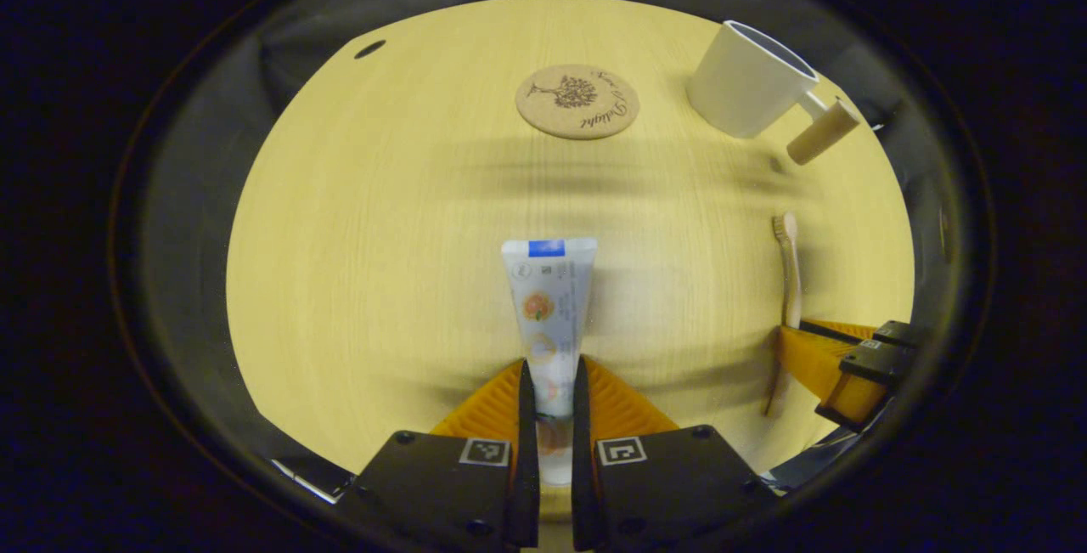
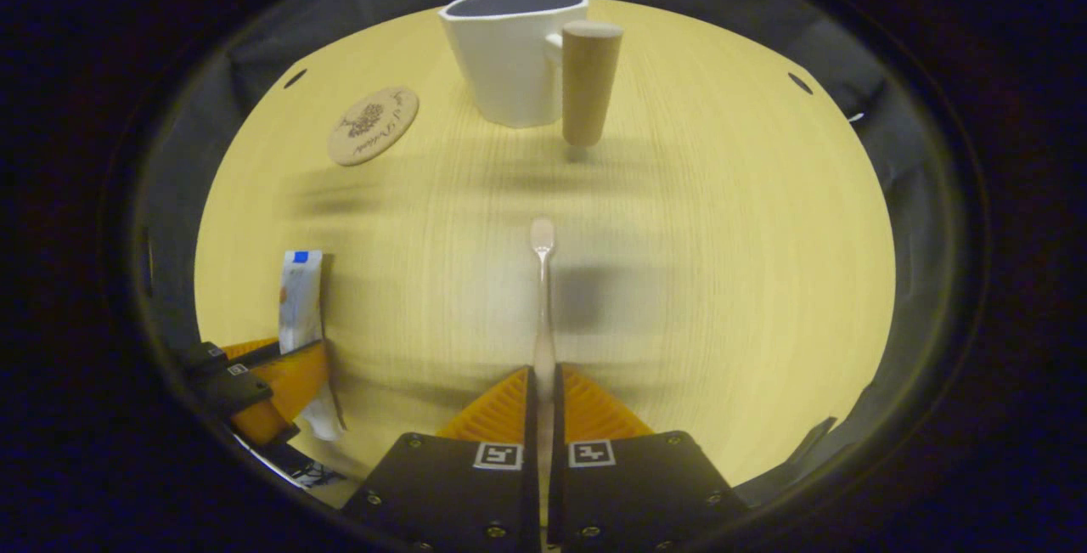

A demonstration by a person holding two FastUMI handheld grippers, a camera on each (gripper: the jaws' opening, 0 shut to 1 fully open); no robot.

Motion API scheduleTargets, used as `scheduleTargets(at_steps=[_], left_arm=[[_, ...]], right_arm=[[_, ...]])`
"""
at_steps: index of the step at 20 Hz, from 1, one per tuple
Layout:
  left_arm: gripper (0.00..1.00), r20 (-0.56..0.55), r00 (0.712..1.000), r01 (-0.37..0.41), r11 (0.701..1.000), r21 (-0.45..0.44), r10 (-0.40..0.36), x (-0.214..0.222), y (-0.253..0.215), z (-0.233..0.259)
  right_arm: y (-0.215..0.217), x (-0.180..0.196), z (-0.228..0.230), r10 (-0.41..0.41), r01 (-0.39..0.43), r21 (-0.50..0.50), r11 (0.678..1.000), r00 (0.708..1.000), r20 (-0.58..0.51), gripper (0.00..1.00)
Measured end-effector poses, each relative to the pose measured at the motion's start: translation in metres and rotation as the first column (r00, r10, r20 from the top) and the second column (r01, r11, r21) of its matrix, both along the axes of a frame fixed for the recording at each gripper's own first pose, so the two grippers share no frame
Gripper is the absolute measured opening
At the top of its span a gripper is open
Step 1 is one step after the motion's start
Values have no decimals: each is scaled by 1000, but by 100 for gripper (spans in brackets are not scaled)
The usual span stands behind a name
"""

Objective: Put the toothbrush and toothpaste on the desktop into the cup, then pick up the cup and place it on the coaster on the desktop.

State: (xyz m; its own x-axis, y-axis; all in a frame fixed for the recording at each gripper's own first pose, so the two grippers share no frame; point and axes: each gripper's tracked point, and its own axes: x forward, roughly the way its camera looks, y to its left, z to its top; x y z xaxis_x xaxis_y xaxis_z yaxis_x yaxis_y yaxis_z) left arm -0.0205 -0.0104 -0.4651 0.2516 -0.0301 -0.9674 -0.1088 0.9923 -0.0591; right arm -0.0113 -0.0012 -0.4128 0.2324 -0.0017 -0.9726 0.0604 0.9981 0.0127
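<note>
A: Left gripper view, item one?
B: Left tool (image 1: 553,400), clamped on the toothpaste (image 1: 550,315) at its near end. Far: coaster (image 1: 577,101); cup (image 1: 751,79) to its right, on the desk (image 1: 382,264).
A: Right gripper view?
B: Right tool (image 2: 543,404), clamped on the toothbrush (image 2: 543,281) handle, head pointing far toward the cup (image 2: 514,52). Coaster (image 2: 374,125) far left.
</note>
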Motion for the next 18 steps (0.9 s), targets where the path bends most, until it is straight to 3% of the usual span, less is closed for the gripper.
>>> scheduleTargets(at_steps=[9, 14, 18], left_arm=[[23, -9, 1000, -20, 1000, -21, 19, -5, 3, 1], [23, 1, 999, -51, 998, -35, 51, -5, 8, 7], [23, 18, 997, -74, 996, -45, 75, -2, 13, 12]], right_arm=[[1, -1, 10, -10, 8, 54, 999, 1000, 30, 5], [3, 6, 59, -5, -7, 87, 996, 991, 133, 5], [4, 33, 109, -36, 3, 129, 992, 968, 248, 5]])
